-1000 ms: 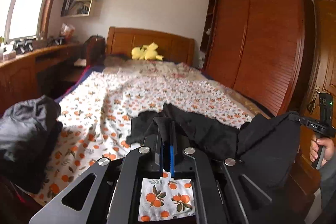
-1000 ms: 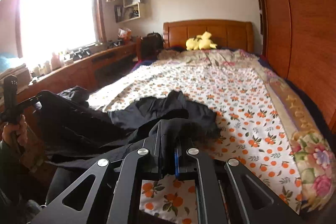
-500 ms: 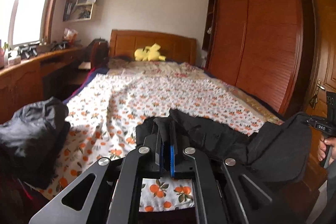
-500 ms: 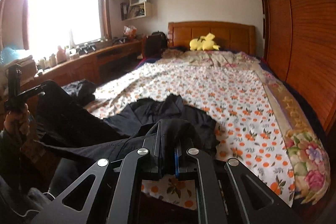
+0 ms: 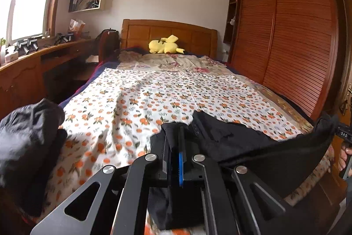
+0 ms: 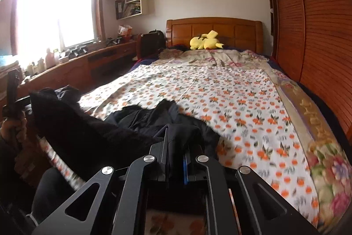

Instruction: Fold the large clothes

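At about nine o'clock in the left wrist view a dark bundle of clothing [image 5: 28,138] sits at the bed's near left corner, apart from the work. Just right of it, at six o'clock, the left hand-held gripper [image 5: 176,142] is clamped tight on a fold of the black garment [image 5: 231,140]. The cloth runs on toward three o'clock, where the right hand-held gripper [image 5: 343,134] pulls the far corner taut; in its own view, the right hand-held gripper [image 6: 178,140] is likewise pinched shut on black fabric.

Compared with a second ago, both hands have drawn back toward the foot of the bed and sunk a little, so the garment now lies lower and flatter. Its front part rests on the orange-print bedsheet [image 5: 154,98], and its held edge is stretched between the two hands. That looks like the spreading step: the piece seems nearly laid out, with no fold made yet.

The bed [image 6: 319,147] is soft and rumpled, so creases may carry through. At twelve o'clock a yellow plush toy [image 5: 165,46] lies by the wooden headboard [image 5: 167,32]. A worktop [image 5: 28,61] under the window stands at ten o'clock, a slatted wardrobe [image 5: 292,36] at two o'clock.
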A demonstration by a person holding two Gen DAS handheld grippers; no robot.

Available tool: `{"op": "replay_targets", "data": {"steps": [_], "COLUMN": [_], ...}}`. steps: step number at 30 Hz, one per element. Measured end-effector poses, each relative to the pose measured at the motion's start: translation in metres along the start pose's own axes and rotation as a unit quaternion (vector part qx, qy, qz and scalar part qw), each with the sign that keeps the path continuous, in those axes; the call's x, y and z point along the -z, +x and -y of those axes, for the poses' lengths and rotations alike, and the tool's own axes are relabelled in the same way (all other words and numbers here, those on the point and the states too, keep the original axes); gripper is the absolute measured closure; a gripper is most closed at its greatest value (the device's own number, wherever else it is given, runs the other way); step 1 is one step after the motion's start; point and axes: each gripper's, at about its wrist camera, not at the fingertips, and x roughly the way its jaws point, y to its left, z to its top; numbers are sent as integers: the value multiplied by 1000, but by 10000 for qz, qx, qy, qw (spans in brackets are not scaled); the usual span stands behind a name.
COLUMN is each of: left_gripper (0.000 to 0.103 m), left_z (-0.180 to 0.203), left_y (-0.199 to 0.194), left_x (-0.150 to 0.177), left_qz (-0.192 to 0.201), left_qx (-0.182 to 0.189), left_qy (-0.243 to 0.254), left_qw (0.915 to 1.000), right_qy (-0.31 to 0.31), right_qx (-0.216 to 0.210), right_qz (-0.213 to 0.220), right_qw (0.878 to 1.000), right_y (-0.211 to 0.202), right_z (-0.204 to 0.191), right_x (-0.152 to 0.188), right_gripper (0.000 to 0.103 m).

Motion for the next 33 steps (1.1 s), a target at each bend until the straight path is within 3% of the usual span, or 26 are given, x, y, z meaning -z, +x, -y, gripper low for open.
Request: {"op": "replay_targets", "data": {"steps": [9,16,24,33], "left_gripper": [98,98,98,95], "left_z": [-12,-23,-30,-34], "left_y": [90,166,247,288], "left_x": [-57,-92,-92,-81], "left_qz": [133,-75,-459,-627], "left_qx": [-430,-665,-862,-880], "left_qy": [-51,30,165,277], "left_qw": [9990,9978,9951,9938], "right_qy": [-330,-325,-263,-212], "right_qx": [478,804,1024,1309], "right_qz": [50,-169,-579,-896], "right_qw": [9983,9961,9927,9871], "right_y": [104,184,267,319], "right_z": [31,57,73,81], "right_x": [-58,-80,-82,-75], "right_gripper": [96,96,96,96]}}
